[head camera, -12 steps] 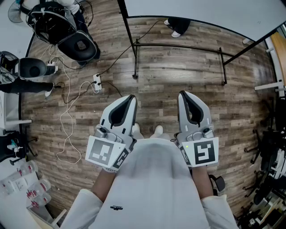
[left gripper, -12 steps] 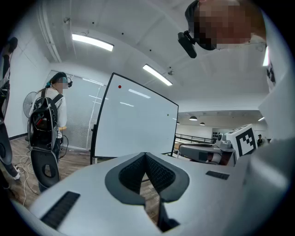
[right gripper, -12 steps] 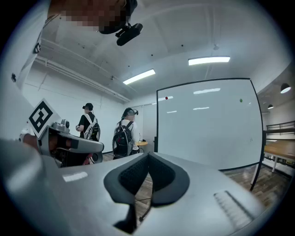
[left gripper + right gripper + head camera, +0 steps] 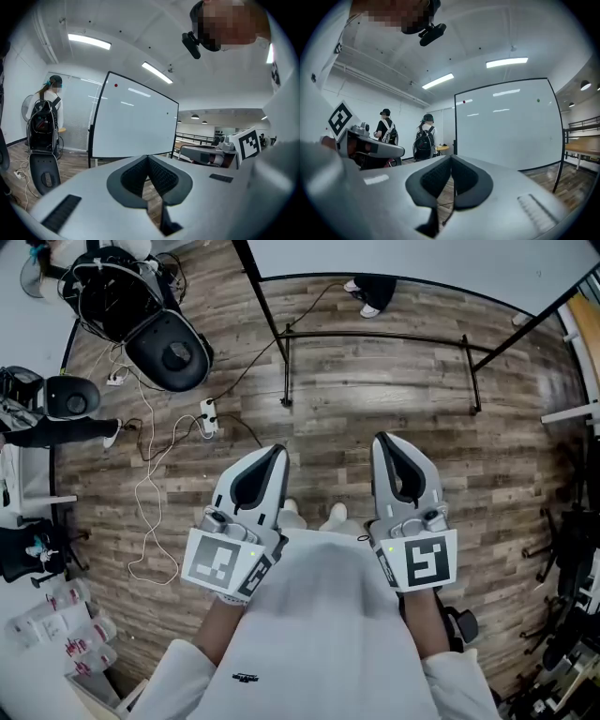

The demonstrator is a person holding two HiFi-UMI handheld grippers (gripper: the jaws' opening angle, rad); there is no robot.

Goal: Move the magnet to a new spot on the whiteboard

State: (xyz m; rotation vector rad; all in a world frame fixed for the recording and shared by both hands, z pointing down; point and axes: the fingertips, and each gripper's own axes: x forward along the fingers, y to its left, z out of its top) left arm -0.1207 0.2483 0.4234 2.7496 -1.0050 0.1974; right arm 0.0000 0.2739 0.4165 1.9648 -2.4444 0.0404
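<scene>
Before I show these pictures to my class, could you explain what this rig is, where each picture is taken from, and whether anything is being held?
A person holds two hand tools, each ending in a pair of jaws: the left gripper and the right gripper. The top-down picture comes from a camera on the person's head. It looks down at a wooden floor with a power strip lying on it. The other two pictures come from cameras riding on each gripper, looking forward along its jaws. Both pairs of jaws are closed with nothing between them. Ahead stands a whiteboard with a small red magnet near its upper left corner. Neither gripper touches the board or the magnet.
</scene>
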